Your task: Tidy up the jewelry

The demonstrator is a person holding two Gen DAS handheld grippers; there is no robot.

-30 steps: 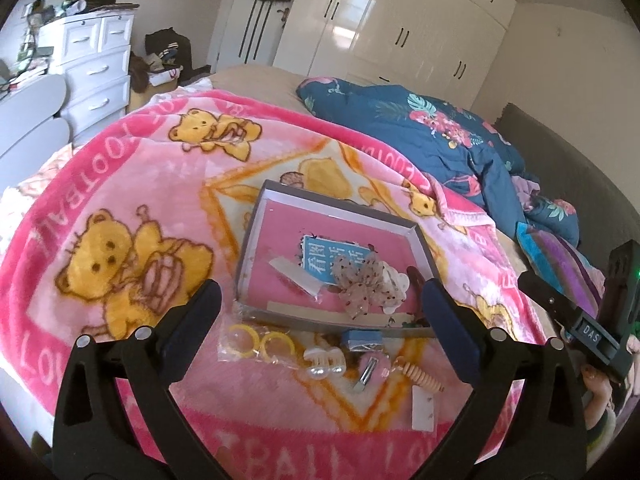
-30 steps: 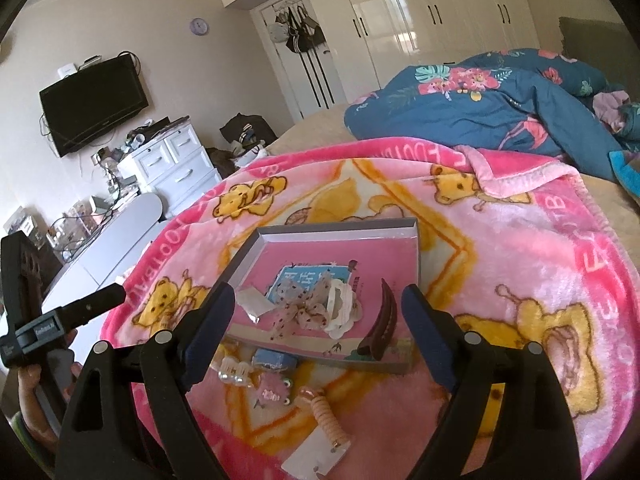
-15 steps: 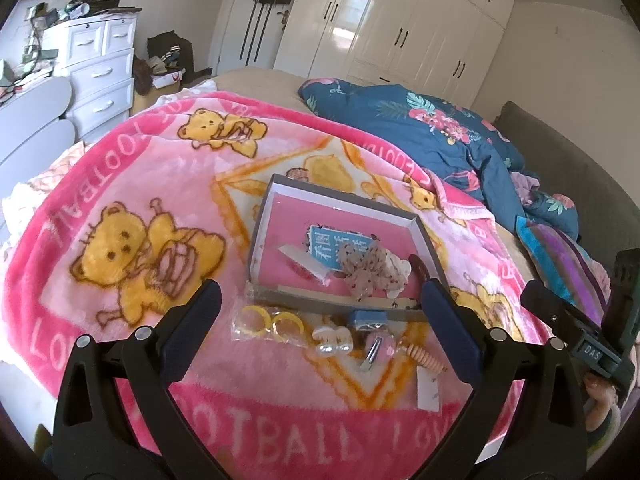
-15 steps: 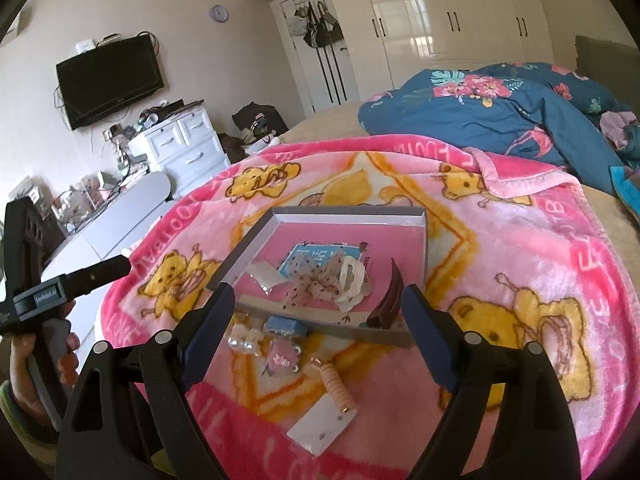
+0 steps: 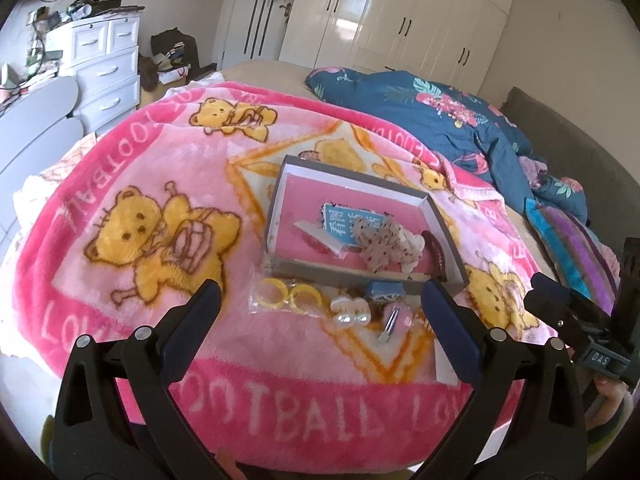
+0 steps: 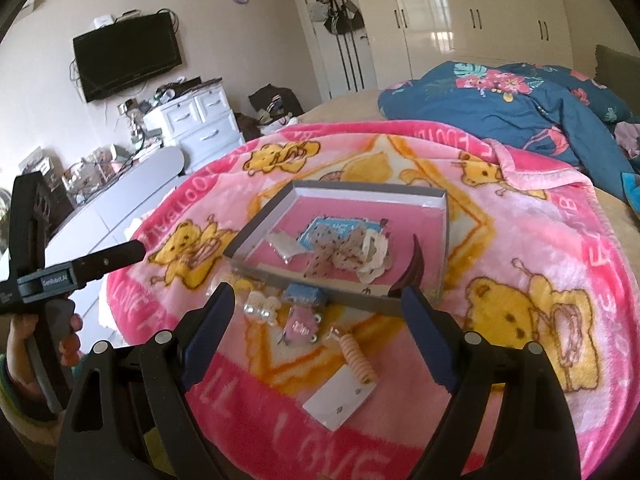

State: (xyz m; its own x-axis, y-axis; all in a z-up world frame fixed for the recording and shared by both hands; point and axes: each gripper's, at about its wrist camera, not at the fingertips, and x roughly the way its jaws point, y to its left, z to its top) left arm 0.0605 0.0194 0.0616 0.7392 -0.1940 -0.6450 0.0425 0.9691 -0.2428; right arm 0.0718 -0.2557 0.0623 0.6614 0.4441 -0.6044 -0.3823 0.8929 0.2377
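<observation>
1. The left wrist camera rides on the left gripper (image 5: 320, 304), looking forward and downward over the pink blanket (image 5: 120, 160) toward the white wardrobes (image 5: 400, 20).
2. The right wrist camera rides on the right gripper (image 6: 318, 306), tilted down likewise, facing more toward the wall television (image 6: 126, 56).
3. Both views sit near the grey tray (image 5: 280, 184) (image 6: 260, 220) and share it and the bed.
4. Each view catches the other gripper at its edge.

A box (image 5: 448, 236) is set on the blanket (image 5: 120, 160), a bow (image 5: 378, 242) held inside, while hoop earrings (image 5: 286, 295) (bagged) and pearl earrings (image 5: 352, 314) are laid at its six o'clock.
</observation>
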